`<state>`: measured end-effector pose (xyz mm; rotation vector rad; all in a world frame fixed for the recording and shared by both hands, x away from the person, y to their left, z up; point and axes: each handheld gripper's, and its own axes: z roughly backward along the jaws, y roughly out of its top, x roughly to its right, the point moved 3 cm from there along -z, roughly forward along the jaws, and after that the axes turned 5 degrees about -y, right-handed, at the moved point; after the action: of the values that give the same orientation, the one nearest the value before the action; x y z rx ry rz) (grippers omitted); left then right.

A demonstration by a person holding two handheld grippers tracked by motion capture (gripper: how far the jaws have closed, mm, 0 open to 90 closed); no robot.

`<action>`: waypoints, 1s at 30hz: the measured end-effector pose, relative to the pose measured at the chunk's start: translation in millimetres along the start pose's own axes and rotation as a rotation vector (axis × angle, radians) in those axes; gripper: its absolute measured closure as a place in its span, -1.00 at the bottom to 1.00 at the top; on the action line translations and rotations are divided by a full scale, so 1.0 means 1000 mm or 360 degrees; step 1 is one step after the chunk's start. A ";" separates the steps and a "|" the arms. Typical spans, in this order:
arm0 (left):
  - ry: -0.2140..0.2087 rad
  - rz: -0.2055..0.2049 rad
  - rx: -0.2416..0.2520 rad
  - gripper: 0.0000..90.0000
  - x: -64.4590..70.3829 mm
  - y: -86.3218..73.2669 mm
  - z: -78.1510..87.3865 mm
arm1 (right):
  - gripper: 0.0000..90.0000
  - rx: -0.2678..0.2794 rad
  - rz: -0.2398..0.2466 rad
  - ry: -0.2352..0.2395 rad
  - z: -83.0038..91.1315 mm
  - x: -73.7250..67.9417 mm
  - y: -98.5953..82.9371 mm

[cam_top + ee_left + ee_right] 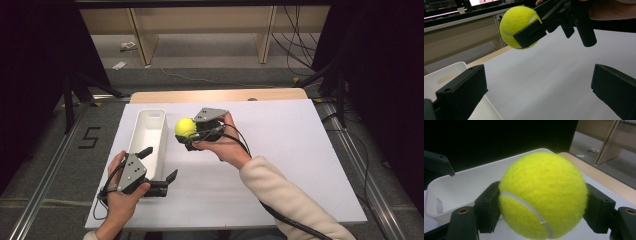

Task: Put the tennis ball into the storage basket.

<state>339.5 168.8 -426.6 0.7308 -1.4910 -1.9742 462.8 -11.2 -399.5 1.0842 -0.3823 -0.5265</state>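
Gripping the tennis ball point(185, 127) with the right tool point(191, 134): jaws are pinching it on opposite sides, across the middle, so it is sitting centred and isn't slipping. In the right gripper view the ball point(543, 195) is wedged squarely between both pads, with the white bin point(461, 187) just behind it.

Ball is hanging above the table point(300, 165), off the surface, just beside the bin's point(161, 131) right wall near its far end. My read: it is being carried sideways to go over the rim, hence the lift and the level hold.

Left tool point(157, 167) is idling at the bin's near end, jaws spread wide, holding nothing. In the left gripper view one jaw is over the bin corner point(454, 68), the other over bare table; likely parked there to steady the bin or just staying out of the way.

Bin is looking empty from above. Drop not yet done. Risk: clipping the rim if height is too low.
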 end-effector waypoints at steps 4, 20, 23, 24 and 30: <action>0.0001 0.0000 0.0001 -1.00 0.000 0.000 0.000 | -0.40 -0.0003 0.0002 0.0001 -0.001 -0.001 0.001; -0.0016 0.0014 -0.0002 -1.00 0.001 0.000 0.000 | -0.40 -0.0007 0.0009 0.0011 -0.006 -0.003 0.004; -0.0015 0.0026 -0.0003 -1.00 0.002 0.000 0.000 | -0.40 -0.0008 0.0011 0.0013 -0.007 -0.003 0.005; -0.0012 0.0030 -0.0003 -1.00 0.002 0.000 0.000 | -0.40 -0.0001 0.0017 0.0012 -0.008 -0.003 0.005; -0.0002 0.0015 -0.0006 -1.00 0.001 0.000 0.000 | -0.40 -0.0004 0.0021 0.0018 -0.010 -0.005 0.006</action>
<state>338.6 168.1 -426.8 0.7199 -1.4888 -1.9701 465.6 0.8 -398.4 1.0810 -0.3785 -0.5091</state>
